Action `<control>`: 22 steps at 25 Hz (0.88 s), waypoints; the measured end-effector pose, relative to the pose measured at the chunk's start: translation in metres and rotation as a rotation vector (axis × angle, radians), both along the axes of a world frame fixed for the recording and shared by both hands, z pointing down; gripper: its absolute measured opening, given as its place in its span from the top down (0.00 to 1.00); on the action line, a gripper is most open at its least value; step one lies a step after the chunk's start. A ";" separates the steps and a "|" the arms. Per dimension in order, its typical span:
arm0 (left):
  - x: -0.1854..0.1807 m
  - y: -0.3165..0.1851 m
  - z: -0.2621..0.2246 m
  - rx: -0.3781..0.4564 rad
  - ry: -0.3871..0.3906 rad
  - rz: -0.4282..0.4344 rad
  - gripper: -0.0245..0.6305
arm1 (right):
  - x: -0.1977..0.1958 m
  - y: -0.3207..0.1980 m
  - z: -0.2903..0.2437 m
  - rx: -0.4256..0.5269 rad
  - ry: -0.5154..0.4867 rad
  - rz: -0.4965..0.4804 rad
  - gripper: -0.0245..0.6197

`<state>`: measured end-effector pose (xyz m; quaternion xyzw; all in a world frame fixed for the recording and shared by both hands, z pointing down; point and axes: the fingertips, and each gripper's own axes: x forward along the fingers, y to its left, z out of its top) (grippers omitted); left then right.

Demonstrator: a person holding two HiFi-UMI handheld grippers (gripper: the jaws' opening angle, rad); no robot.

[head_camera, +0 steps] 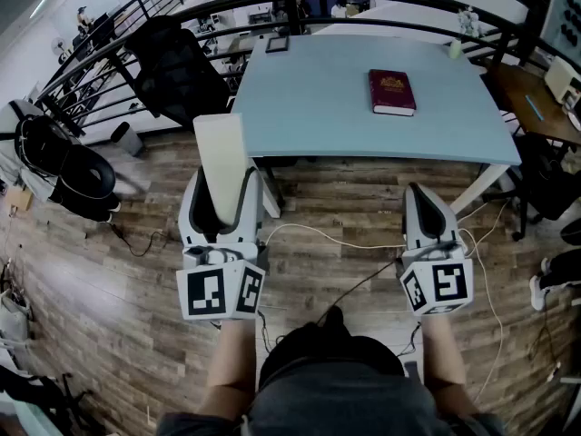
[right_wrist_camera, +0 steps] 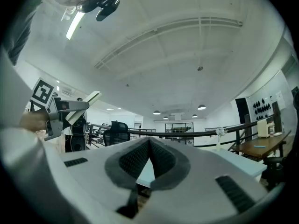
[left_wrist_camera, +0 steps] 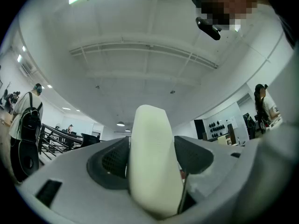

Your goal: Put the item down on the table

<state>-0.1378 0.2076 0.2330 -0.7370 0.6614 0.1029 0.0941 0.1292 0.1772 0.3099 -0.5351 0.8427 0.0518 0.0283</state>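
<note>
Nearest, both grippers were held out low over the plank floor (head_camera: 345,203), short of the table's (head_camera: 309,107) near edge. The left gripper (head_camera: 224,193) was clamped on the item (head_camera: 221,148). Its jaws stood wide because the piece is broad, and the left gripper view showed the dark pads bearing on both of its flanks. The item ran along the jaws, its upper half reaching out past their tips toward the table's near-left corner. It hung over floor, not tabletop, so the put-down looked not yet begun. The deep seat was probably for a steady carry, leaving the free end to meet the surface first. The item was a cream-white slab, flat-faced with rounded edges, matte and unmarked. What it is could not be told. The right gripper (head_camera: 419,196) had its jaws closed tip to tip with nothing between them. It was held level off to the side, idle by the look of it and clear of the other's path. Loose cables (head_camera: 363,242) trailed on the floor between the two. Further out, the table was pale blue, and the half by its near edge was bare, so there seemed to be room to land. A dark red book (head_camera: 392,92) lay flat toward the far-right corner and a small frame (head_camera: 277,44) sat at the far edge, left of middle. A black chair (head_camera: 177,75) stood off the left edge.
</note>
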 end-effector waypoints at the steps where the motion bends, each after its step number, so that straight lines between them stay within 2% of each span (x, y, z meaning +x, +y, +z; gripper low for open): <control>1: 0.001 -0.001 0.001 -0.002 0.000 0.000 0.49 | 0.000 -0.002 0.004 -0.010 0.000 -0.003 0.96; 7: 0.006 -0.006 0.000 -0.006 0.000 -0.003 0.49 | 0.001 -0.013 0.024 -0.074 0.007 -0.016 0.96; 22: 0.003 -0.032 0.007 -0.021 -0.005 -0.017 0.49 | 0.000 -0.041 0.056 -0.166 0.006 -0.042 0.96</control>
